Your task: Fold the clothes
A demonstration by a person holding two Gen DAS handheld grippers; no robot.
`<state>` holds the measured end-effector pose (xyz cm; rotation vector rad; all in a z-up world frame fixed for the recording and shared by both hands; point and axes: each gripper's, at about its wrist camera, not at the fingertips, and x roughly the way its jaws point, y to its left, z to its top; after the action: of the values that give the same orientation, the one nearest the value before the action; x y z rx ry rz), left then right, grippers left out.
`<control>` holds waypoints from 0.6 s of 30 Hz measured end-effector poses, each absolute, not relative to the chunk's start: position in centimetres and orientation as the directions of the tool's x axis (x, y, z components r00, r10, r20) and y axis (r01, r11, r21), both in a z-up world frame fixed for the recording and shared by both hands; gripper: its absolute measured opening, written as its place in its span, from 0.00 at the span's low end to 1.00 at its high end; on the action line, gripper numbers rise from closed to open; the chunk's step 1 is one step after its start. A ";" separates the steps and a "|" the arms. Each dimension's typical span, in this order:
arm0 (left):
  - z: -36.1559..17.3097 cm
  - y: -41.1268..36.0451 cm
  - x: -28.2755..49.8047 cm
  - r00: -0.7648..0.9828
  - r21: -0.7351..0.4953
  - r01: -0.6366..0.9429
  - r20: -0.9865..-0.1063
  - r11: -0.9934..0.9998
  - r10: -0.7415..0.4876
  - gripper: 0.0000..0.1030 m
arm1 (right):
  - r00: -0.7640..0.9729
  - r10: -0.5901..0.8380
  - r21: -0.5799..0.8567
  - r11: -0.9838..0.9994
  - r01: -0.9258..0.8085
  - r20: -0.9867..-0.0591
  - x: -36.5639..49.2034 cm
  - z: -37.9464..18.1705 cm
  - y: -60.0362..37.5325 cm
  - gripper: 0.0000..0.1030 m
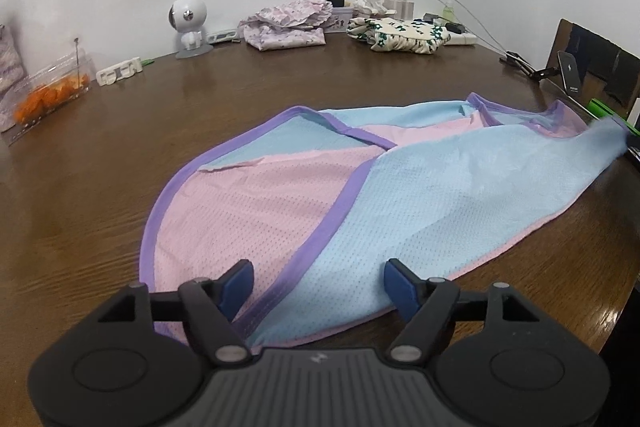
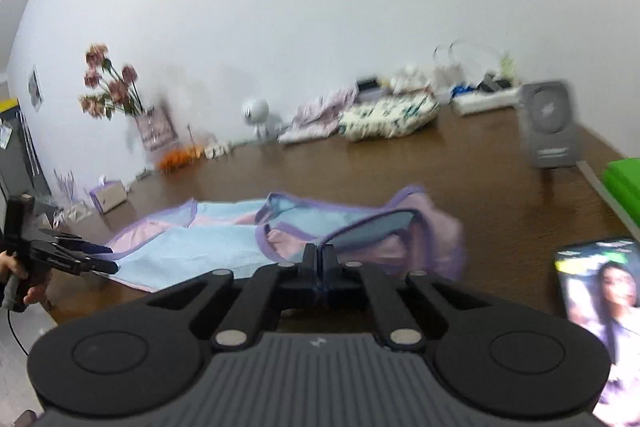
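Observation:
A pink and light-blue mesh garment (image 1: 360,195) with purple trim lies spread on the brown wooden table (image 1: 100,207). My left gripper (image 1: 318,277) is open, its blue pads (image 1: 240,281) hovering over the garment's near hem, one on each side of the purple strip. In the right wrist view my right gripper (image 2: 319,253) is shut on the garment's purple-trimmed edge (image 2: 372,223) and lifts it off the table. The rest of the garment (image 2: 200,247) lies flat toward the left gripper (image 2: 86,259), seen at far left.
At the table's back stand a white robot figure (image 1: 188,23), a lilac clothes pile (image 1: 286,23), a floral clothes pile (image 1: 396,33), chargers and cables. A box of orange things (image 1: 52,93) is at the left. A phone (image 2: 600,307) and a grey stand (image 2: 550,125) are at the right.

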<state>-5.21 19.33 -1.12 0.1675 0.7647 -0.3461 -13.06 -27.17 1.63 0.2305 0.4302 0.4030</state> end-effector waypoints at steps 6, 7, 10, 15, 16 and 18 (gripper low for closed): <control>-0.5 19.4 -5.1 0.661 0.014 0.371 -0.707 0.928 -0.253 0.69 | 0.829 0.393 0.282 0.912 -0.298 -0.398 -15.1 1.3 -28.5 0.23; -0.1 19.3 -5.2 0.666 0.014 0.377 -0.698 0.926 -0.261 0.69 | 0.844 0.383 0.266 0.917 -0.298 -0.376 -15.3 1.8 -28.4 0.36; 0.9 18.9 -5.2 0.683 0.014 0.396 -0.673 0.918 -0.285 0.69 | 0.861 0.388 0.229 0.917 -0.326 -0.328 -15.0 3.3 -27.2 0.37; 0.2 16.6 -4.0 0.664 0.064 0.452 -0.690 0.890 -0.288 0.69 | 0.762 0.504 0.183 0.862 -0.472 -0.406 -9.0 3.8 -19.4 0.35; -0.1 16.5 -4.0 0.654 0.067 0.459 -0.701 0.886 -0.286 0.69 | 0.741 0.506 0.169 0.858 -0.486 -0.440 -7.8 3.4 -17.7 0.32; -0.9 16.3 -4.2 0.635 0.072 0.472 -0.719 0.879 -0.282 0.69 | 0.695 0.509 0.156 0.848 -0.506 -0.509 -5.9 2.6 -15.2 0.31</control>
<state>-4.19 16.30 -0.87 0.2642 0.7703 -0.4364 -5.88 -15.17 2.60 0.0041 0.5690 0.5665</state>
